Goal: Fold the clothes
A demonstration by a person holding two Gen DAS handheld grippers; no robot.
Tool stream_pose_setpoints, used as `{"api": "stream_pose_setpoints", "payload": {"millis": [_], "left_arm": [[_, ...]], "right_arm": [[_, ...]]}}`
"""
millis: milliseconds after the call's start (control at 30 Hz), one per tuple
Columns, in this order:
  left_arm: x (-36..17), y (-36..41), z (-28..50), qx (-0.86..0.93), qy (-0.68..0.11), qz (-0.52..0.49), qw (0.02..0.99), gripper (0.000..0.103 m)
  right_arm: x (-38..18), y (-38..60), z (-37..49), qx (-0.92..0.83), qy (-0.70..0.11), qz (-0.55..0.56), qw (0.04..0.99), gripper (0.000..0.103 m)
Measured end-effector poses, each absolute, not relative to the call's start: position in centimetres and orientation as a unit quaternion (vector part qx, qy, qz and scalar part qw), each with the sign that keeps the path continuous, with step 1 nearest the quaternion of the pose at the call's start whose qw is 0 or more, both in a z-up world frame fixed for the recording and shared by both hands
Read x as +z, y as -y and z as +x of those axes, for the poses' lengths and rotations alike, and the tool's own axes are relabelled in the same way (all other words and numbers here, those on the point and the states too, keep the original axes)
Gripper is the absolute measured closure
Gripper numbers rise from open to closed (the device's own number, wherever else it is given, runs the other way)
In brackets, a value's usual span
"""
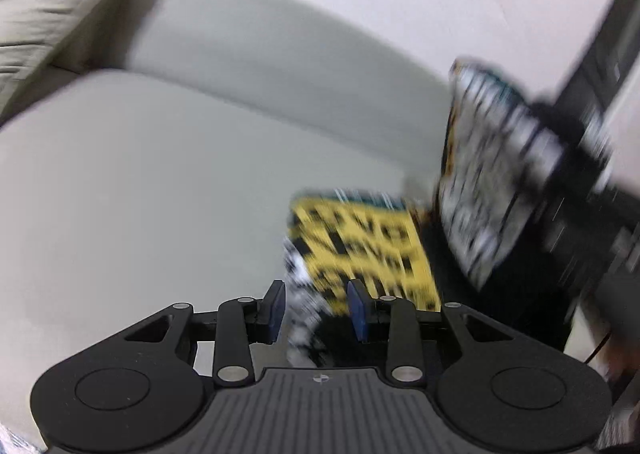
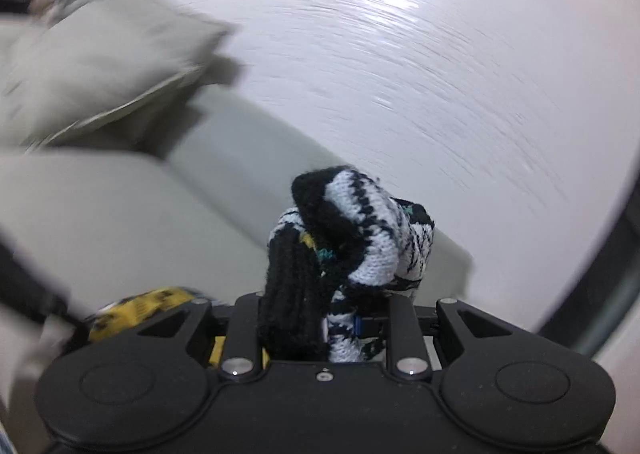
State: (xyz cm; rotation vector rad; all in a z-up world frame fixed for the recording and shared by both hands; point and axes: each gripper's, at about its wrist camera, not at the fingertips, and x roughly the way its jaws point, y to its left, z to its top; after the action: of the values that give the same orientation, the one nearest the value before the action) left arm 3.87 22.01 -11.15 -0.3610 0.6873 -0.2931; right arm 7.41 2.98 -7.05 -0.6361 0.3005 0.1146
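knit sweater (image 2: pixel 352 238): soft, limp, light, sagging | right gripper (image 2: pixel 344 324) jaws clamping bunched hem | left gripper (image 1: pixel 316 308) jaws parted, cloth lying loose between them | grasp thick folded edges

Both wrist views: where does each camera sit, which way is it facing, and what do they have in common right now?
Left wrist: sits behind the left gripper, looking over a grey sofa at the patterned knit garment; its blue pads stand apart, cloth between them.
Right wrist: sits behind the right gripper, facing the sofa back and white wall; its jaws clamp bunched black-and-white knit.
Shared: the sofa, a beige cushion, the garment's yellow panel. No hand shows.
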Motion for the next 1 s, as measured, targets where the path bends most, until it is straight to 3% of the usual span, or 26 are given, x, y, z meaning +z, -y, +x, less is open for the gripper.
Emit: {"api": "stream_pose_setpoints", "payload": {"millis": [333,533,767,1000], "left_arm": [[-11.4,-26.1,0.2,-0.049,-0.279,-0.233,0.93,0.072],[-11.7,-25.2,-0.2,-0.033,-0.279,-0.235,0.93,0.072],[-11.2,-23.3,-0.8,-0.051,-0.264,-0.205,0.941,0.072],[-7.7,-19.7,0.0,-0.131,-0.223,-0.156,0.953,0.073]], "right_arm": [[-13.6,-12.4,10.7,0.118,-0.257,-0.383,0.879,0.079],[-15.2,-12.0,9.6,0.166,-0.255,-0.388,0.87,0.067],[-8.2,-4.5,4.9,0.215,-0.268,-0.229,0.911,0.042],[-2.6,7.2,3.0,0.173,-0.275,0.003,0.946,0.035]]}}
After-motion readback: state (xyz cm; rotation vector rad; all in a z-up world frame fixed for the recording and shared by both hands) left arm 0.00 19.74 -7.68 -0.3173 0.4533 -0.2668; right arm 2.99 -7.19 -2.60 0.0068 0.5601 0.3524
